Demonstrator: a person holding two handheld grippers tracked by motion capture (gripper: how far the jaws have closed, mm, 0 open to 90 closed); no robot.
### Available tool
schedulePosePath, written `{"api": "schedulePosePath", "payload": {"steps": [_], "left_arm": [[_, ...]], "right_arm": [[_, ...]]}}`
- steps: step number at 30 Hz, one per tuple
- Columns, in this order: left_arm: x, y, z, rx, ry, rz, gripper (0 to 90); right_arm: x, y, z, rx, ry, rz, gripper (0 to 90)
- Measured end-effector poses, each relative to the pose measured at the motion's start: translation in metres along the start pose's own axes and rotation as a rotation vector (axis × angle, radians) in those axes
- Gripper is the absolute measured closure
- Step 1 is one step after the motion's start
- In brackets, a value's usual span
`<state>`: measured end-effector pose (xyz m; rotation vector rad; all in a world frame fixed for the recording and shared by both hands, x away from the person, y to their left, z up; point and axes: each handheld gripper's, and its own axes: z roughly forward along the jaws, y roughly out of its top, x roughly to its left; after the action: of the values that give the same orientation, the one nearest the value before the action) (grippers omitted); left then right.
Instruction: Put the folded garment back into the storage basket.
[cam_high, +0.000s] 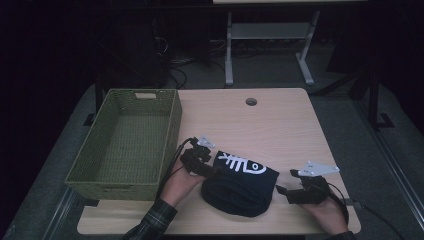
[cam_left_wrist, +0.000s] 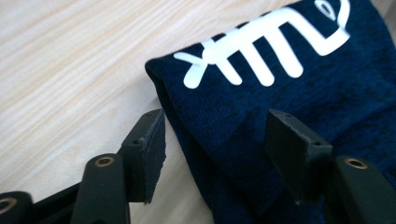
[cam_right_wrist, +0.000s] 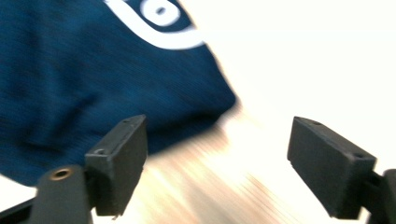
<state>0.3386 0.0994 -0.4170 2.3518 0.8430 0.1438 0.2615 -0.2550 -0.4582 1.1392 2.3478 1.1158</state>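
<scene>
One folded navy garment with a white fishbone print (cam_high: 240, 182) lies on the wooden table (cam_high: 280, 125), long axis left-right, between two grippers. The left gripper (cam_left_wrist: 215, 144), spread, straddles its edge; the right gripper (cam_right_wrist: 217, 163), spread and probably moving, stands just beside. One empty green basket (cam_high: 170, 130) sits left.
</scene>
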Motion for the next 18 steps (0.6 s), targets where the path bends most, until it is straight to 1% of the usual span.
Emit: {"api": "schedulePosePath", "payload": {"steps": [4,6,9,10,16,17,18], "left_arm": [[0.001,-0.002,0.007,0.015,-0.013,0.0,34.3],[0.001,-0.003,0.01,0.027,-0.017,-0.001,32.7],[0.003,-0.006,0.017,0.048,-0.019,-0.002,30.2],[0.003,-0.007,0.018,0.05,-0.021,-0.002,30.3],[0.004,-0.009,0.022,0.068,-0.022,-0.006,28.8],[0.005,-0.009,0.024,0.075,-0.027,-0.012,28.5],[0.005,-0.01,0.025,0.072,-0.029,-0.015,28.4]], "right_arm": [[-0.014,-0.006,0.004,0.02,-0.027,0.04,14.6],[-0.017,-0.007,0.005,0.025,-0.038,0.045,13.9],[-0.019,-0.009,0.008,0.036,-0.05,0.047,13.5],[-0.02,-0.009,0.009,0.037,-0.052,0.041,13.5],[-0.021,-0.01,0.012,0.05,-0.071,0.041,12.2],[-0.021,-0.01,0.013,0.051,-0.075,0.043,11.8],[-0.022,-0.01,0.013,0.056,-0.076,0.047,11.2]]}}
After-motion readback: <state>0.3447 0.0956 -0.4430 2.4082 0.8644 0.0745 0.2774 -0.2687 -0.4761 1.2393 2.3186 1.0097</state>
